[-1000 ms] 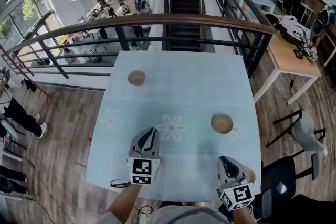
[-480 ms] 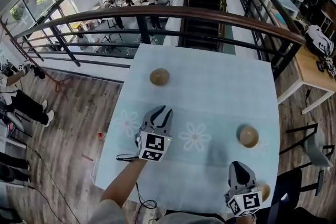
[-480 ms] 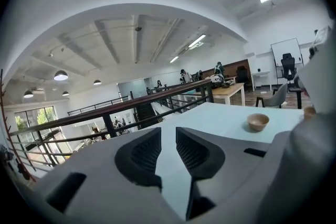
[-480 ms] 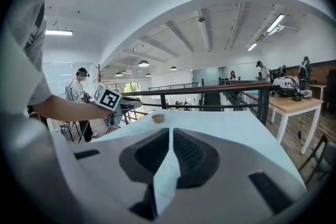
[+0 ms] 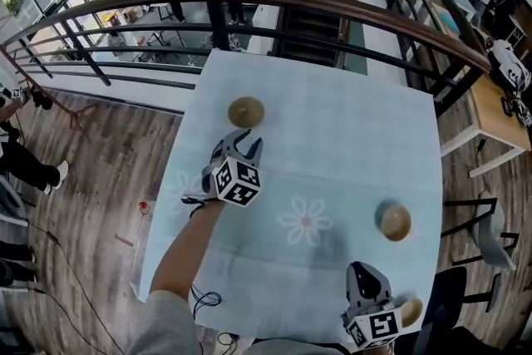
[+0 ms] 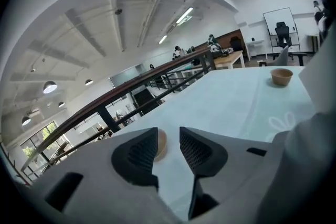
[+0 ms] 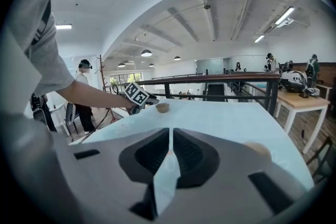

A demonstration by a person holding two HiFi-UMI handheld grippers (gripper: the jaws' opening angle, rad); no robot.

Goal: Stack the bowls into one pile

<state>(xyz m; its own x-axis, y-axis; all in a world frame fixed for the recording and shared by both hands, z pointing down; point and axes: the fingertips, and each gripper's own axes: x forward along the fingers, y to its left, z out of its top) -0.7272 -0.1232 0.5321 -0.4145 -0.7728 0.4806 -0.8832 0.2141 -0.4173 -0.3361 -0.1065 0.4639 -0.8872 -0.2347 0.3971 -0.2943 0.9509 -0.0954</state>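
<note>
Three small tan bowls sit apart on the pale blue table (image 5: 332,137). One bowl (image 5: 246,111) is at the far left, one (image 5: 396,222) at the right, and a third (image 5: 410,312) at the near right edge. My left gripper (image 5: 242,147) hovers just short of the far-left bowl (image 6: 161,144), which shows through the gap beyond its tips. Its jaws have just been opening and nothing is between them. My right gripper (image 5: 361,270) stays low near the front edge beside the third bowl (image 7: 257,150), jaws shut and empty. From there the far bowl (image 7: 163,107) and the left gripper (image 7: 143,99) are visible.
A dark railing with a wooden handrail (image 5: 332,4) runs behind the table's far edge, with an open drop beyond. A wooden desk (image 5: 499,120) stands to the right. The tablecloth carries white flower prints (image 5: 306,220). Wooden floor lies to the left.
My left gripper has travelled away from me toward the far-left bowl and its jaws have gone from shut to open. The right gripper has shifted only a little near the front edge.
</note>
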